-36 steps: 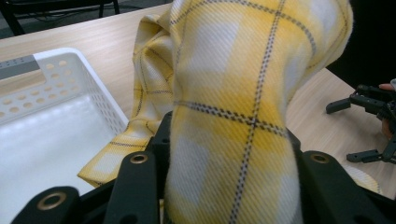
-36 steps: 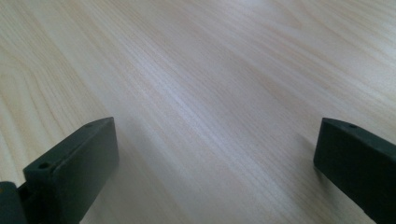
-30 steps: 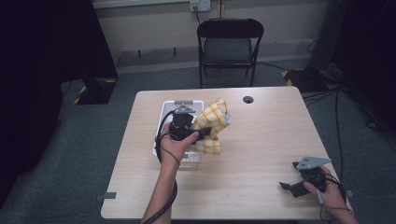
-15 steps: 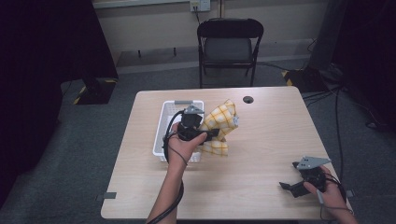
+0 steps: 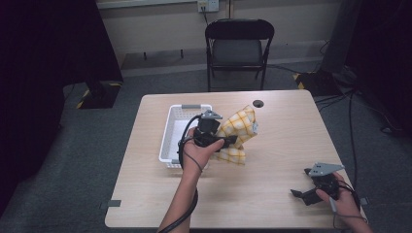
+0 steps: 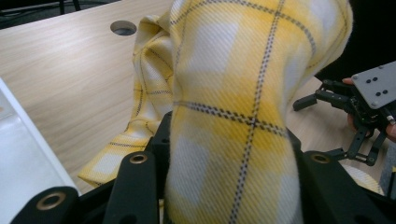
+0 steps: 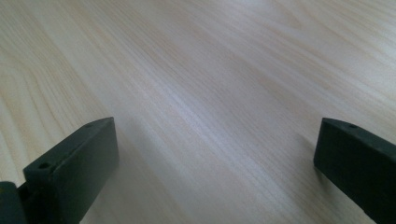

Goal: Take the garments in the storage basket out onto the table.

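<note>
Table (image 5: 272, 194) is sitting under everything, w/ a folding chair (image 5: 239, 48) at 12 o'clock beyond it. White basket (image 5: 176, 133) is resting left of center. Yellow plaid cloth (image 5: 239, 133) is hanging just beside the basket at its 3 o'clock, lifted, lower end touching the tabletop. Left gripper (image 5: 228, 141) is clamping the cloth, jaws narrow on a bunched fold. Right gripper (image 5: 299, 196) is lying at 5 o'clock, jaws wide, nothing btwn them.
</note>
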`<action>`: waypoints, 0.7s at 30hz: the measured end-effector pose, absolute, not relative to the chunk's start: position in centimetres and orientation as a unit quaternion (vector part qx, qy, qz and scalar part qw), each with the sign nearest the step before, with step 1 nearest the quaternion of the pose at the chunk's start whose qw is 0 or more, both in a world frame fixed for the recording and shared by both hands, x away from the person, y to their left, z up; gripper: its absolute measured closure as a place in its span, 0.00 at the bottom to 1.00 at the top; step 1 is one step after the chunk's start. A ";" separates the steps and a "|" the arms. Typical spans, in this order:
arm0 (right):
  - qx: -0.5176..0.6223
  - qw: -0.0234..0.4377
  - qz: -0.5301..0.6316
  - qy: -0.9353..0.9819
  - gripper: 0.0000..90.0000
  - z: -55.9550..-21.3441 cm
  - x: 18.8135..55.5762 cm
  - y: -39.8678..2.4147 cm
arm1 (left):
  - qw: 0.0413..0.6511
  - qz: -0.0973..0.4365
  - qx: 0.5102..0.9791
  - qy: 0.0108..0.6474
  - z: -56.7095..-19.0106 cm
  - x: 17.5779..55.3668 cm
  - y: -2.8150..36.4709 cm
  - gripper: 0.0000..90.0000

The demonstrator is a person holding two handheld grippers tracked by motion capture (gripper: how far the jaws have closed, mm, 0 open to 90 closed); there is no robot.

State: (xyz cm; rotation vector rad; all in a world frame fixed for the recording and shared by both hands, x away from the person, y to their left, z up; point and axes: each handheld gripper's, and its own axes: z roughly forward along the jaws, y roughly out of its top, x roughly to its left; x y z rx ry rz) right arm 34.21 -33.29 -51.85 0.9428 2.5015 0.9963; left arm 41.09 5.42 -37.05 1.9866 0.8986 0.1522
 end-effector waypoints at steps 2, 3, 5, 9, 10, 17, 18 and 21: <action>0.327 0.144 0.346 0.868 0.00 -51.9 34.2 -33.3 | 0.460 0.060 0.808 0.363 -37.1 41.1 5.2 0.63; 0.327 0.144 0.346 0.868 0.00 -51.9 34.2 -33.3 | 0.459 0.059 0.809 0.362 -37.1 41.1 5.1 0.63; 0.327 0.144 0.346 0.868 0.00 -51.9 34.2 -33.3 | 0.460 0.058 0.809 0.361 -37.2 41.1 4.8 0.63; 0.327 0.144 0.346 0.868 0.00 -51.9 34.2 -33.3 | 0.457 0.051 0.811 0.360 -37.6 41.2 4.3 0.63; 0.327 0.144 0.346 0.868 0.00 -51.9 34.2 -33.3 | 0.457 0.051 0.812 0.359 -37.6 41.2 4.2 0.63; 0.327 0.144 0.346 0.868 0.00 -51.9 34.2 -33.3 | 0.458 0.043 0.814 0.354 -37.9 41.2 3.2 0.63; 0.327 0.144 0.346 0.868 0.00 -51.9 34.2 -33.3 | 0.458 0.042 0.815 0.353 -37.9 41.2 3.0 0.63; 0.327 0.144 0.345 0.868 0.00 -51.9 34.2 -33.3 | 0.457 0.039 0.817 0.350 -38.0 41.1 2.6 0.63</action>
